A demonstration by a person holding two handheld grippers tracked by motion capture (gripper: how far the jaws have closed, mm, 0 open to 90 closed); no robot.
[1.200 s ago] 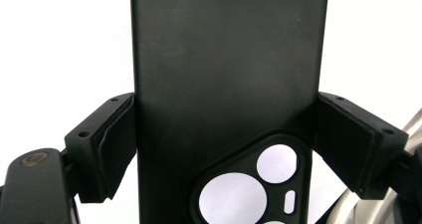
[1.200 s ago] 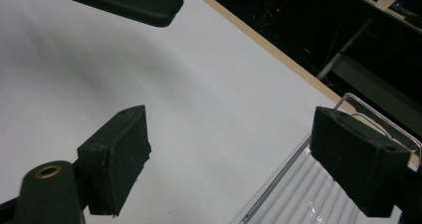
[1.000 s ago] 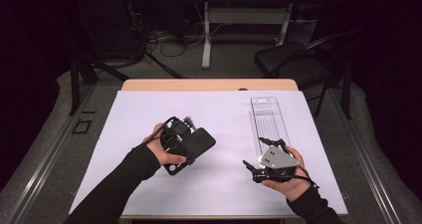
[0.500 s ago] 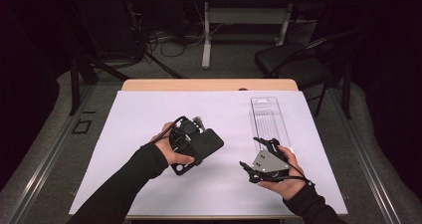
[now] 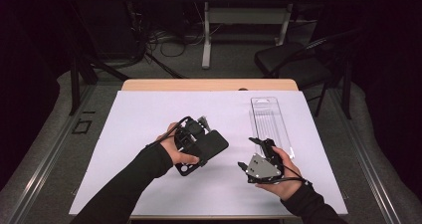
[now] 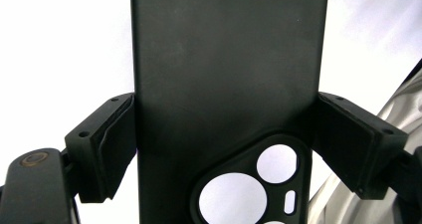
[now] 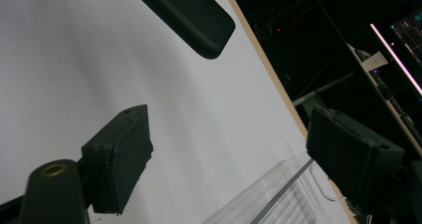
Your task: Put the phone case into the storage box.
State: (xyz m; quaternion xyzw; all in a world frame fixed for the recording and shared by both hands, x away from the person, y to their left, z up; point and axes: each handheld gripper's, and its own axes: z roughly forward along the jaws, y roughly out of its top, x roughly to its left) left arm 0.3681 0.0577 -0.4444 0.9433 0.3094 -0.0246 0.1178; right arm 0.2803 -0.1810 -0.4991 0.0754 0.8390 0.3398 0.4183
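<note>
My left gripper is shut on a black phone case, its pads pressing both long edges just above the camera cut-outs. The case is held a little above the white sheet near mid-table. My right gripper stands open with nothing between its jaws, hovering by the near end of a clear plastic tray. In the right gripper view the gripper looks across the sheet, with the tray's corner low down and one end of the case at the top.
A white sheet covers the table; its wooden far edge shows beyond it. Behind the table stand a dark chair and another table's legs, on a floor with cables.
My right gripper has drawn slightly left, off the near end of the clear tray. My left hand has edged the case a little to the right.
</note>
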